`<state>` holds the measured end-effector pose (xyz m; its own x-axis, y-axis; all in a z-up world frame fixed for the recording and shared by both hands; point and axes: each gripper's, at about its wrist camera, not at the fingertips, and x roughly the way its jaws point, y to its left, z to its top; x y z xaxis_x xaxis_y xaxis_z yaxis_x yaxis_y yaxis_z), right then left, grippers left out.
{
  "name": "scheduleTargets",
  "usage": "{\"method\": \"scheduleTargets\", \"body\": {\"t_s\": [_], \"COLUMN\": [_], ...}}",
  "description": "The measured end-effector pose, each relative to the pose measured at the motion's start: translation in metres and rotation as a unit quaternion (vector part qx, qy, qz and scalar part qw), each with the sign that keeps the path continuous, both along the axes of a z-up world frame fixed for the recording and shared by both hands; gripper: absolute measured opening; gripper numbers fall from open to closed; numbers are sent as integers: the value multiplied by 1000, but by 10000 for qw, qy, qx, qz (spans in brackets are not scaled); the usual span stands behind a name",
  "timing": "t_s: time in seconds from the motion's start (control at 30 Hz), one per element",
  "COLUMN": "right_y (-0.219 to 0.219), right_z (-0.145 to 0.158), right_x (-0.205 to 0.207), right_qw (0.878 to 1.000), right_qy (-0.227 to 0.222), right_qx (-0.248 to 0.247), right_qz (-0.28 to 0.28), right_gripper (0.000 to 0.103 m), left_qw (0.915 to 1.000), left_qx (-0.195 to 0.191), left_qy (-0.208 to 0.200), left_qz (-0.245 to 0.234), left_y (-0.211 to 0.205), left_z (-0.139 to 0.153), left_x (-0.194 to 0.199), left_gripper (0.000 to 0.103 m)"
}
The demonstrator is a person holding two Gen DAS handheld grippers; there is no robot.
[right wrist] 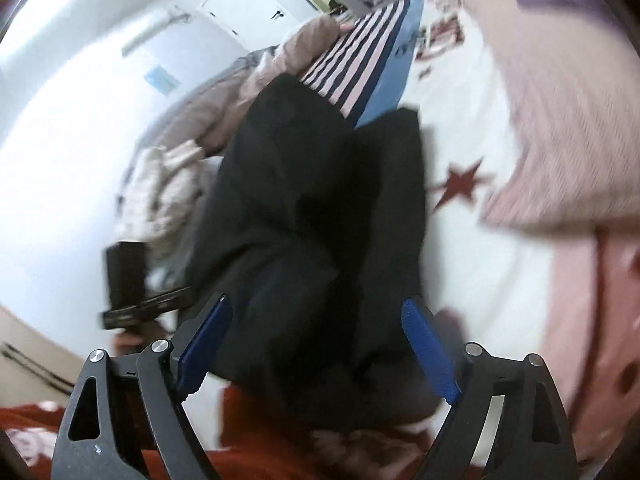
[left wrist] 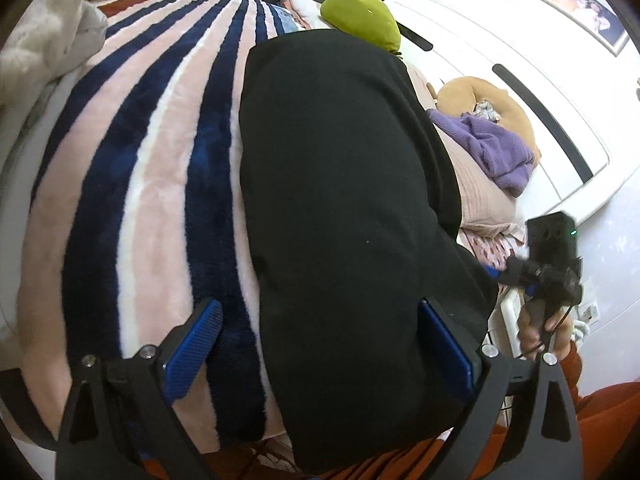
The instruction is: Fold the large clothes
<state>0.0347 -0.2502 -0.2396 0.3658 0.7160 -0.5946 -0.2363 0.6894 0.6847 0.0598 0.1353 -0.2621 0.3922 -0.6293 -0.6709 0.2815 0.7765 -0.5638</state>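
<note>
A large black garment (left wrist: 340, 200) lies flat on the bed, over a pink, white and navy striped blanket (left wrist: 152, 168). My left gripper (left wrist: 320, 344) is open and hovers over the garment's near end, with one blue pad (left wrist: 196, 344) over the blanket. The right gripper shows at the right of the left wrist view (left wrist: 548, 272), held in a hand. In the blurred right wrist view the black garment (right wrist: 320, 220) looks bunched and folded. My right gripper (right wrist: 316, 344) is open just above its near end. The left gripper (right wrist: 136, 292) shows at the left.
A green cushion (left wrist: 360, 16), a purple knit garment (left wrist: 496, 144) and a tan pillow (left wrist: 500, 100) lie along the white headboard (left wrist: 520, 60). A cream blanket (left wrist: 44, 40) is heaped at far left. A white sheet with red stars (right wrist: 460, 184) lies right of the garment.
</note>
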Motion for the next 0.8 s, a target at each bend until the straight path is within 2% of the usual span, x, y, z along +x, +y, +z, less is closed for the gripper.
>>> {"method": "scheduleTargets", "body": {"t_s": [0.1, 0.2, 0.37, 0.43, 0.53, 0.57, 0.6, 0.63, 0.7, 0.8], "right_y": [13, 23, 43, 51, 53, 52, 51, 51, 50, 50], "right_z": [-19, -16, -9, -10, -4, -1, -1, -4, -11, -17], "right_x": [5, 1, -2, 0, -6, -7, -8, -8, -7, -5], "right_qw": [9988, 9990, 9994, 9965, 9895, 9847, 9808, 9799, 9851, 9873], "right_qy": [380, 282, 227, 246, 33, -75, -144, -119, 67, 79], "right_qx": [-291, -304, -268, -792, -1403, -1679, -1876, -1925, -1651, -1506], "right_qz": [-92, -137, 60, -55, -352, -459, -507, -515, -481, -493], "right_gripper": [88, 94, 93, 93, 93, 95, 102, 103, 103, 103], "left_qw": [10000, 9999, 9998, 9996, 9994, 9992, 9991, 9990, 9989, 9987], "left_qx": [-73, -128, -199, -245, -316, -355, -377, -399, -434, -457], "left_qy": [-7, -16, -68, -78, -106, -110, -110, -109, -114, -136], "left_qz": [12, 12, -61, -83, -113, -132, -142, -151, -166, -169], "left_y": [2, 3, 3, 6, 9, 10, 10, 11, 11, 10], "left_z": [-2, -3, -3, -4, -6, -6, -7, -7, -8, -8], "left_x": [-3, -4, -4, -4, -5, -6, -5, -5, -4, -5], "left_gripper": [96, 96, 96, 96, 96, 96, 96, 96, 96, 96]}}
